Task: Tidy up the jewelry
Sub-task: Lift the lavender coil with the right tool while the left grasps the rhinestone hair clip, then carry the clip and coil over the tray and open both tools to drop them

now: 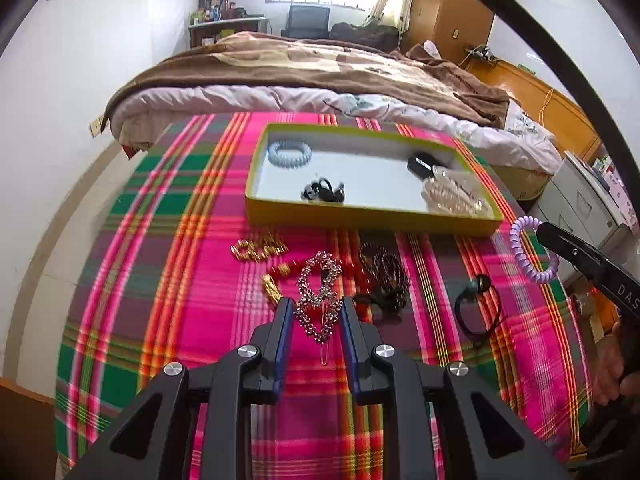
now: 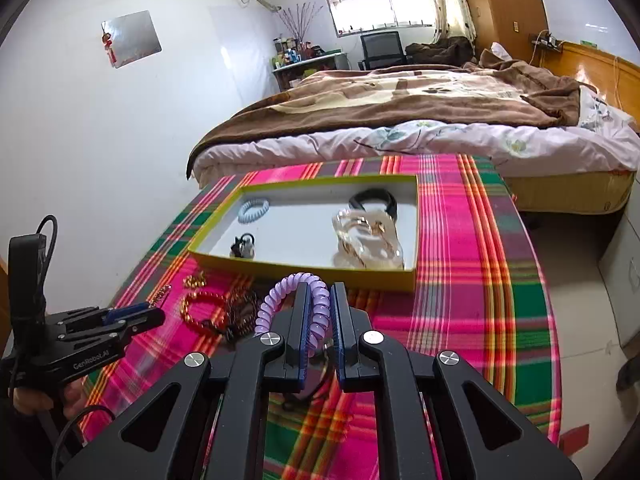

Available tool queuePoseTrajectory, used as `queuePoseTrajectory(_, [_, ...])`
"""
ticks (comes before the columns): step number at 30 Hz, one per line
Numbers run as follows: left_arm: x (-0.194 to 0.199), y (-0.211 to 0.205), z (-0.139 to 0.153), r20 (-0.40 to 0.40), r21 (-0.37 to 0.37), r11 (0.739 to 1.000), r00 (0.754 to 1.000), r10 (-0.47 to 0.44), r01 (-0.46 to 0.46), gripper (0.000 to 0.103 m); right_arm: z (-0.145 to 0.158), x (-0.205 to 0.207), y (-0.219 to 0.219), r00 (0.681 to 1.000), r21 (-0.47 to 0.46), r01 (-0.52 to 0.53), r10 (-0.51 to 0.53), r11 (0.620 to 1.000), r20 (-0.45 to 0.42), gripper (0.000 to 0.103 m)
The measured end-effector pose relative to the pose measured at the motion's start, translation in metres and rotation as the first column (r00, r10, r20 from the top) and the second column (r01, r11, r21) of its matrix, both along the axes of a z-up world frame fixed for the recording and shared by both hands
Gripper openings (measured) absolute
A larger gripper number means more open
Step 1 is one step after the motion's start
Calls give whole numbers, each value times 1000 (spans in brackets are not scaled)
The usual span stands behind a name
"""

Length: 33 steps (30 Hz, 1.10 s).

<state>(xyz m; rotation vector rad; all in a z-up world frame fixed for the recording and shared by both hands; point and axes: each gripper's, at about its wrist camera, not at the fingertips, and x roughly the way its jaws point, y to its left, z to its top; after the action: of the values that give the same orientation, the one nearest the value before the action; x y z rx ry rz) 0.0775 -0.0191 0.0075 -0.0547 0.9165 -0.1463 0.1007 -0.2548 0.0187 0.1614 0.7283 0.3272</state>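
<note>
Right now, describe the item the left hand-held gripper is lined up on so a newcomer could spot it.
On the plaid tablecloth, look in front of the yellow-rimmed tray, in the row of loose pieces. The rhinestone chain lies between the open fingers of the left hand-held gripper. It is the only silvery, sparkling piece, flanked by gold beads and a dark bead strand.

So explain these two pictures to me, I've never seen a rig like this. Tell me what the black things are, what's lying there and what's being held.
The black things are hand-held grippers, one in each of a person's hands, each with a camera looking along its two fingers. One picture is from the left gripper, the other from the right gripper. A plaid cloth carries a yellow tray holding hair ties and a clear clip. In front of it lie bracelets and a rhinestone clip, which sits between the left gripper's open fingers. The right gripper is shut on a purple coil tie.
</note>
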Motion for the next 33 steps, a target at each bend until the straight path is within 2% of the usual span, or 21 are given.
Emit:
queuePoseTrajectory(8, [24, 10, 24, 56, 2, 1000, 998, -12, 12, 23, 20, 26, 11, 1000, -17, 14, -13, 1000, 24, 10])
queuePoseTrajectory(14, [51, 16, 33, 74, 4, 1000, 997, -18, 18, 23, 23, 56, 20, 999, -30, 28, -28, 999, 15, 10])
queuePoseTrajectory(23, [97, 19, 26, 60, -9, 1000, 998, -23, 23, 23, 14, 111, 31, 999, -34, 44, -45, 998, -31, 10])
queuePoseTrajectory(33, [141, 12, 1, 12, 0, 1000, 1000, -28, 28, 23, -14, 168, 49, 993, -81, 39, -48, 996, -112, 10])
